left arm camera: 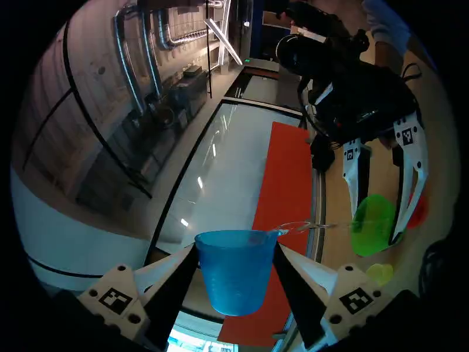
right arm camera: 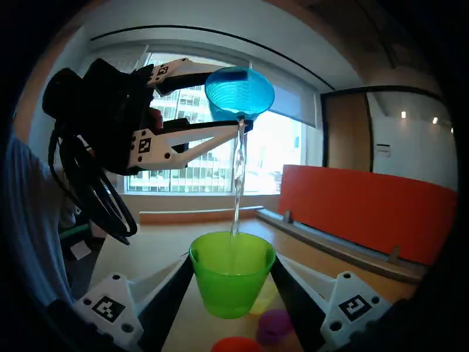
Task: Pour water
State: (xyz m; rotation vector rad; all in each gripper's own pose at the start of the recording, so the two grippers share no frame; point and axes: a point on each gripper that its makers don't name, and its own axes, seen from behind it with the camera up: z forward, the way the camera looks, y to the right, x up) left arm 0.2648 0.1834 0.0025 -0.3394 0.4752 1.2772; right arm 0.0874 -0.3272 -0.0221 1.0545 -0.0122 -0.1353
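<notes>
Wooden table [right arm camera: 146, 249] bearing a yellow cup [left arm camera: 381, 273], a purple cup [right arm camera: 275, 325] and a red cup [right arm camera: 237, 345] close together, orange-red partition [right arm camera: 375, 205] along its edge, bright window [right arm camera: 193, 164] with buildings beyond.

Item: flat tabletop of pale, light-brown wood [right arm camera: 146, 252], smooth and matt.

Edge fitting: a narrow grey metal rail [right arm camera: 328, 243] runs along one long side. A tall orange-red partition panel [right arm camera: 375, 211] stands upright from it, closing that side off.

Lying directly on the top, grouped close together in the right gripper view:
- small yellow plastic cup [right arm camera: 265, 299], mostly hidden;
- small rounded purple plastic cup [right arm camera: 275, 325], just beside the yellow one;
- small orange-red plastic cup [right arm camera: 237, 345], only its upper curve visible, near the purple one.

In the left gripper view the yellow cup sits upright on bare wood, well apart from the rail.
</notes>
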